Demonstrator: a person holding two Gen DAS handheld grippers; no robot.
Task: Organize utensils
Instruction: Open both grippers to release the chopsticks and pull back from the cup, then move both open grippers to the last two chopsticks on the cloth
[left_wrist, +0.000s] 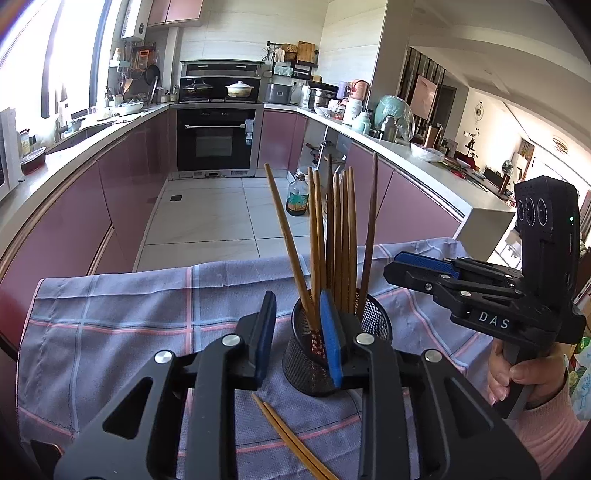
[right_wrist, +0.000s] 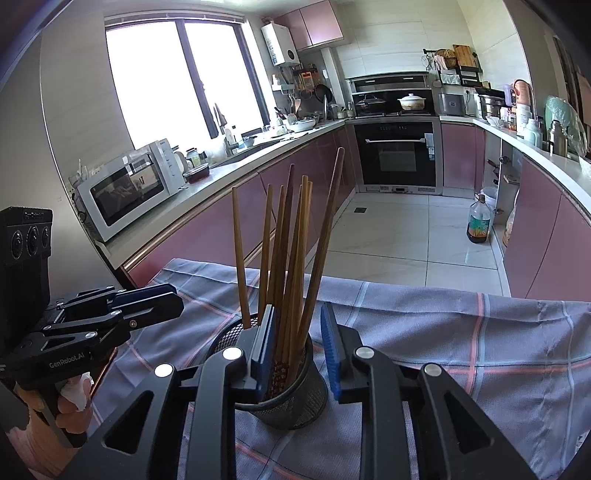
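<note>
Checked cloth (left_wrist: 110, 332) is covering the table. Chopsticks (left_wrist: 332, 236) are standing in the mesh cup (left_wrist: 306, 365); two loose chopsticks (left_wrist: 291, 439) are lying beside it. Left gripper (left_wrist: 297, 332) and right gripper (right_wrist: 299, 350) are both standing apart, gripping nothing. Judged next: collecting the loose pair.

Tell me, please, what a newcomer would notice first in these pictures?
A black mesh holder bristling with upright wooden chopsticks stands mid-frame on a checked cloth. Both grippers, left and right, flank it, jaws parted. Two loose chopsticks lie on the cloth nearby.
</note>
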